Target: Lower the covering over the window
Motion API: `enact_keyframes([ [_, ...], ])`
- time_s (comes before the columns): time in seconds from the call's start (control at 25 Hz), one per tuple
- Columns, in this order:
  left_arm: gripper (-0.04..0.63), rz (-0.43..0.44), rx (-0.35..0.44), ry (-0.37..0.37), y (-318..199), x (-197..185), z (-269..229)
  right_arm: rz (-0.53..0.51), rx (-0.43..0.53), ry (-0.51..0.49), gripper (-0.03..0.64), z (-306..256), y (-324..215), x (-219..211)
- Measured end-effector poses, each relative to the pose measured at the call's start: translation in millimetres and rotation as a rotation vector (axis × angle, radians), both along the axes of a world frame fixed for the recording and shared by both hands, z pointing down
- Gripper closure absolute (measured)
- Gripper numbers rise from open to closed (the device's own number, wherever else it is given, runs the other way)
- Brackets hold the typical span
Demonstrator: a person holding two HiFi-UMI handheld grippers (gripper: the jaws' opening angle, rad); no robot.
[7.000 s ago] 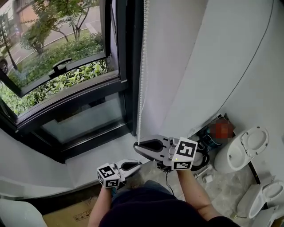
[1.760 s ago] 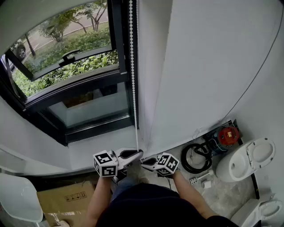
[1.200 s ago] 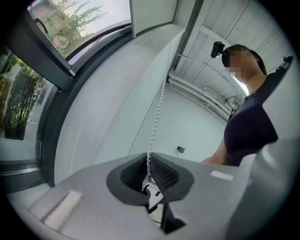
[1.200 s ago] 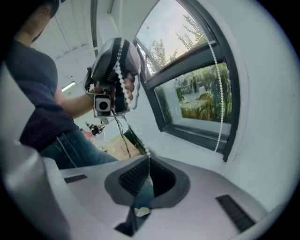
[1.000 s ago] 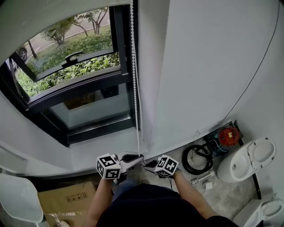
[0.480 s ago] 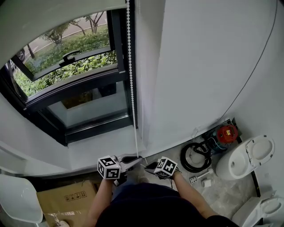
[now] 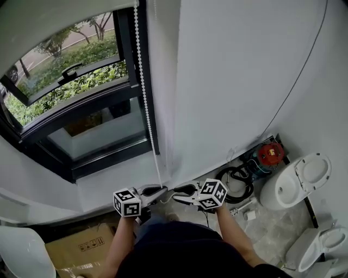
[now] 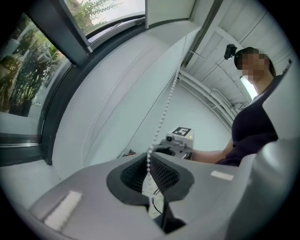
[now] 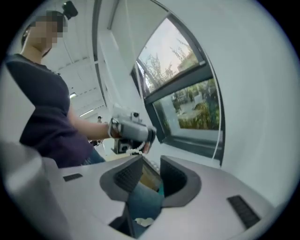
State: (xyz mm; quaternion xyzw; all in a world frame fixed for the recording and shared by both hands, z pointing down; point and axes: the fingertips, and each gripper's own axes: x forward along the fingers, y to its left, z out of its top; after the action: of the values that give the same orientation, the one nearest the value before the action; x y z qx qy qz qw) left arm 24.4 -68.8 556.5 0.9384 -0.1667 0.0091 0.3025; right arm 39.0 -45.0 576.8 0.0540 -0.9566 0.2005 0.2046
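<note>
Now left gripper [image 7: 161,190] jaws were clamped on the chain [image 7: 142,87] beside the window [image 7: 81,70]; right gripper [image 7: 176,191] jaws had just been opening, empty. Blind [image 7: 60,13] covered the window's top.

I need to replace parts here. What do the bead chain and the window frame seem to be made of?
Bead chain: probably white plastic; small, uniform, matt-white round beads with no metallic glint. Window frame: likely powder-coated aluminium, though painted steel is possible; slim, dark, smooth profiles with a dull sheen.
</note>
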Motion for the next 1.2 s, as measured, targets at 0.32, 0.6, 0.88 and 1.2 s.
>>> enact_keyframes([
  [0.32,0.572,0.036,0.003,0.011,-5,4,0,-0.027,0.321,-0.126,0.523,-137,-23,-17],
  [0.6,0.572,0.062,-0.012,0.017,-11,-5,3,0.081,0.407,-0.315,0.523,-227,-51,-37],
  [0.88,0.572,0.121,-0.032,0.026,-13,-11,4,0.183,0.421,-0.365,0.523,-262,-89,-67],
  [1.2,0.572,0.153,-0.014,0.045,-25,-26,6,0.218,0.368,-0.421,0.591,-270,-99,-82],
])
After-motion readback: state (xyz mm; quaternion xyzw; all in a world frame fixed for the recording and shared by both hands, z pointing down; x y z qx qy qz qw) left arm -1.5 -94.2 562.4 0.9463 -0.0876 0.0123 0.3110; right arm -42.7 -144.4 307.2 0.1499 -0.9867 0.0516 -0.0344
